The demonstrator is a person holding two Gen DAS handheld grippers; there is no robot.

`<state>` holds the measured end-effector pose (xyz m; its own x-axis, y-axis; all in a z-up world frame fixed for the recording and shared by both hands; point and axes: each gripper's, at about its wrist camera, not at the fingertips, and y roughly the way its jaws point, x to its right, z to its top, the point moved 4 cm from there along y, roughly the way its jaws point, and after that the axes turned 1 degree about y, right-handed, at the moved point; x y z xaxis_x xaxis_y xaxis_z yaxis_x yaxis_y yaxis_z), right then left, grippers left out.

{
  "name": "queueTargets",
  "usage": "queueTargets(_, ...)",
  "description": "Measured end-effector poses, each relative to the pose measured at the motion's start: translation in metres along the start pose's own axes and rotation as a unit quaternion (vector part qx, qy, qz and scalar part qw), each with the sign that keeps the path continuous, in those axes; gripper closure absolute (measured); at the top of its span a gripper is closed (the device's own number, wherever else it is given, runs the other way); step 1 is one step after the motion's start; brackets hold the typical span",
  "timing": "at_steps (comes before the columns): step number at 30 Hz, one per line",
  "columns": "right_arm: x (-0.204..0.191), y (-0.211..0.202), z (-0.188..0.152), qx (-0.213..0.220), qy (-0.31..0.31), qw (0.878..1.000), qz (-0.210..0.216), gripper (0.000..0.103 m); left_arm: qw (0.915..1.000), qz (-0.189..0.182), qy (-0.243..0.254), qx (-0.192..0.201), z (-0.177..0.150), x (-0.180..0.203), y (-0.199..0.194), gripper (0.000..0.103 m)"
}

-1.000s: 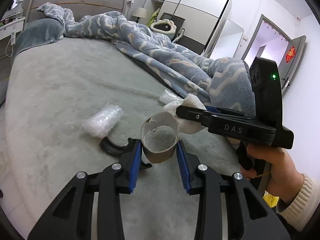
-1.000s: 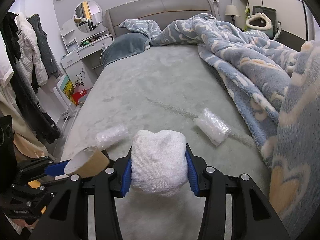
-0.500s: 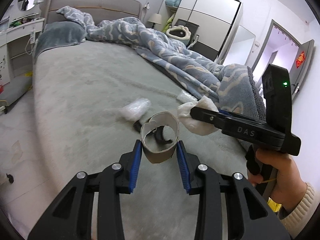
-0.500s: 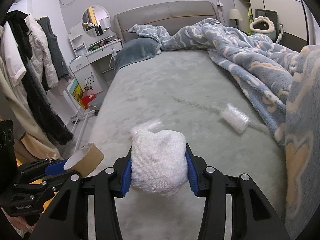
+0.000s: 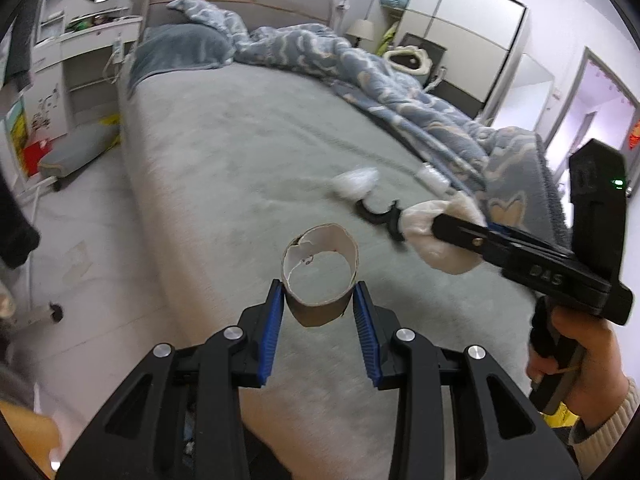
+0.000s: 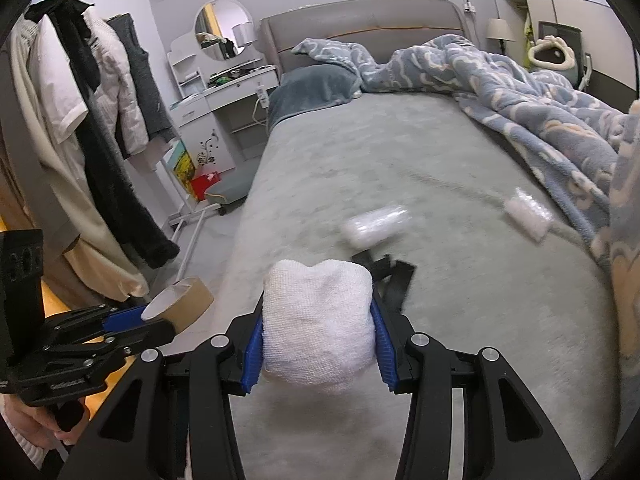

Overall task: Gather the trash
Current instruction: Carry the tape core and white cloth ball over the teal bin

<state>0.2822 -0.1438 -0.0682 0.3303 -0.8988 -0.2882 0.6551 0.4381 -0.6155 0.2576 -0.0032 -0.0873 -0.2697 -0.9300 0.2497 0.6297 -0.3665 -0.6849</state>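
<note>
My left gripper [image 5: 319, 298] is shut on a brown cardboard tube [image 5: 320, 280], held in the air over the near edge of the grey bed [image 5: 240, 160]. My right gripper [image 6: 318, 334] is shut on a crumpled white paper wad [image 6: 318, 324]; the left wrist view shows that wad [image 5: 436, 240] to the right of the tube. The right wrist view shows the cardboard tube [image 6: 180, 304] at lower left. On the bed lie two clear plastic wrappers [image 6: 378, 226] [image 6: 528, 216] and a black curved piece [image 5: 380, 216].
A rumpled blue patterned blanket [image 6: 540, 108] covers the right side of the bed. Left of the bed stand a clothes rack with hanging coats [image 6: 92, 120] and a white dressing table [image 6: 224, 100]. A wardrobe [image 5: 460, 28] and an open door [image 5: 592, 112] are at the far right.
Both grippers have drawn back from the bed toward its near left edge, keeping their loads. The wrappers and black piece now lie farther off, and more floor shows at the left.
</note>
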Motion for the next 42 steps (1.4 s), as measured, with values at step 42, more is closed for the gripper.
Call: queueTargets(42,-0.185,0.089,-0.052,-0.098,-0.09,0.987,0.091,0.056,0.9716,0.062,-0.076,-0.216,-0.139,-0.158,-0.019,0.064)
